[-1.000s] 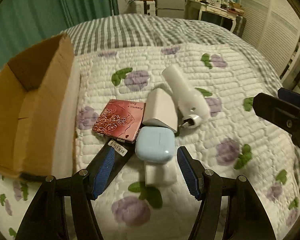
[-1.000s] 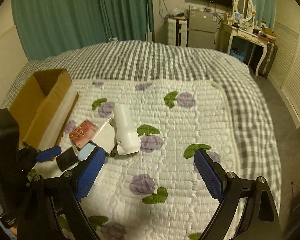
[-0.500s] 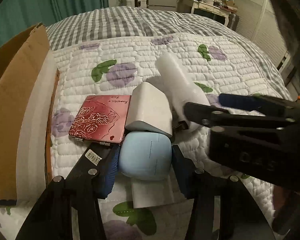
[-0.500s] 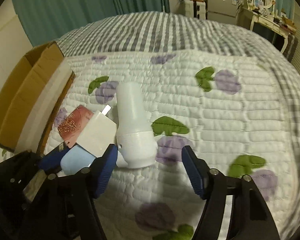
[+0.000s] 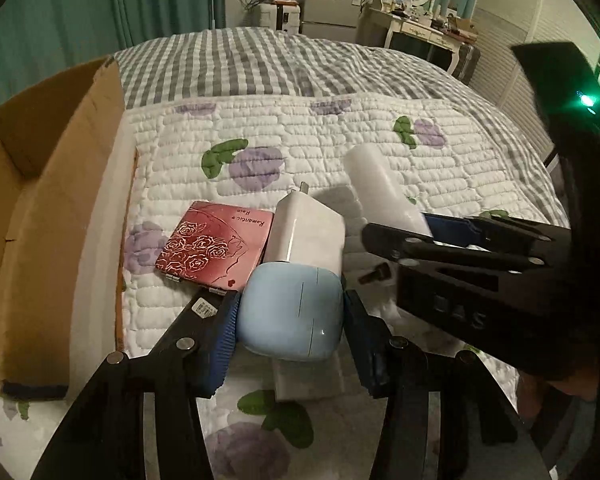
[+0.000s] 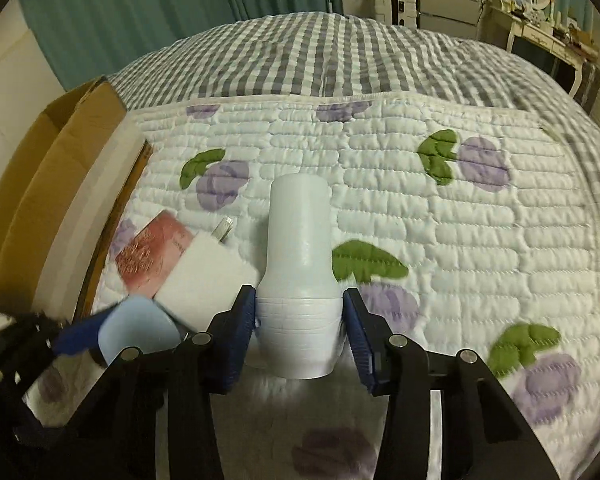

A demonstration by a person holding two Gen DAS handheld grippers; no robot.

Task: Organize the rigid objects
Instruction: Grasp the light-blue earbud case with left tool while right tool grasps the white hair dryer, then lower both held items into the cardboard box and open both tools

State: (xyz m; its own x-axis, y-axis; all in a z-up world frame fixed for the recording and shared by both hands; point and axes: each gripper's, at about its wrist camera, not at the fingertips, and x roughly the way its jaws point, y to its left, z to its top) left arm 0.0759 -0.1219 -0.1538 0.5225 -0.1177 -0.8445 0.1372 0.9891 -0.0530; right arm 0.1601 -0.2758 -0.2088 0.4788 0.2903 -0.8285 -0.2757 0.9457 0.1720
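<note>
My left gripper (image 5: pixel 290 312) is shut on a pale blue rounded case (image 5: pixel 292 312), which also shows in the right wrist view (image 6: pixel 138 334). My right gripper (image 6: pixel 300 330) is shut on the wide end of a white bottle-shaped device (image 6: pixel 300 264), whose far end shows in the left wrist view (image 5: pixel 380 188). A white charger block (image 5: pixel 306 234) and a red rose-patterned compact (image 5: pixel 216 246) lie just beyond the blue case. A white flat item (image 5: pixel 308 380) and a black item with a barcode (image 5: pixel 198 312) lie under my left gripper.
An open cardboard box (image 5: pixel 40 208) with a white foam edge stands at the left of the quilt (image 5: pixel 340 148); it also shows in the right wrist view (image 6: pixel 48 192). The right gripper's body (image 5: pixel 500 280) crosses the right of the left wrist view. Furniture stands beyond the bed.
Both grippers moved in and closed: the left onto the blue case, the right onto the white device's wide end. The right gripper now reaches across the left wrist view.
</note>
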